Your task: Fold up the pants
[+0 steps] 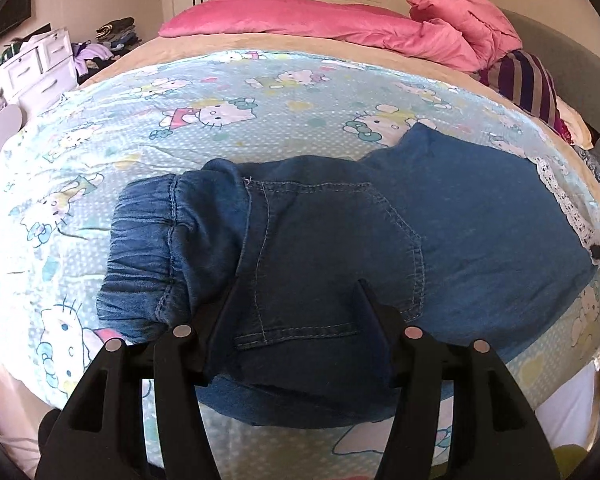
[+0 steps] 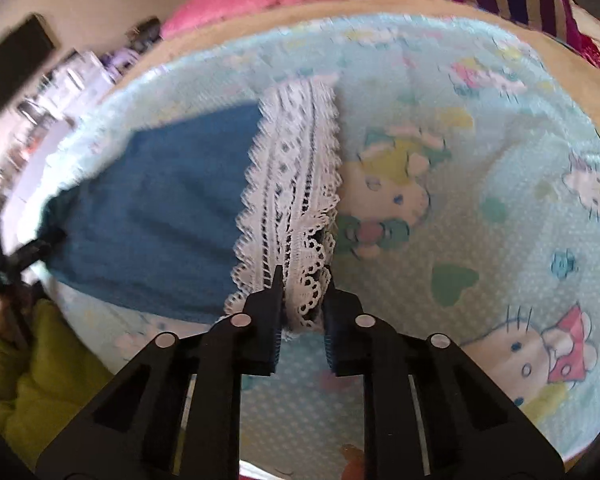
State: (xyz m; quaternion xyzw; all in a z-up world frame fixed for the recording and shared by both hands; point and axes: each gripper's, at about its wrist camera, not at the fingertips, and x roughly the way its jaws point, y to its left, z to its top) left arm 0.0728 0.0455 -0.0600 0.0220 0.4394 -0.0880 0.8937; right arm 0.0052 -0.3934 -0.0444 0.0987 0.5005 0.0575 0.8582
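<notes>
Blue denim pants (image 1: pixel 340 232) lie across a bed on a light-blue cartoon-cat sheet (image 1: pixel 140 128), elastic waistband to the left, legs to the right with a white lace hem (image 1: pixel 560 196). My left gripper (image 1: pixel 296 300) is set wide around the seat of the pants, with denim bunched between the fingers. In the right wrist view the pants leg (image 2: pixel 160 208) ends in the lace hem (image 2: pixel 292 184). My right gripper (image 2: pixel 303 280) has the lace cuff between its fingers, a gap still showing. The left gripper (image 2: pixel 16 256) shows at the far left, blurred.
A pink quilt and pillow (image 1: pixel 340 24) lie at the head of the bed, with a striped cloth (image 1: pixel 528 80) to the right. White drawers (image 1: pixel 36 68) and piled clothes stand beyond the left edge. A yellow-green sleeve (image 2: pixel 32 360) is at lower left.
</notes>
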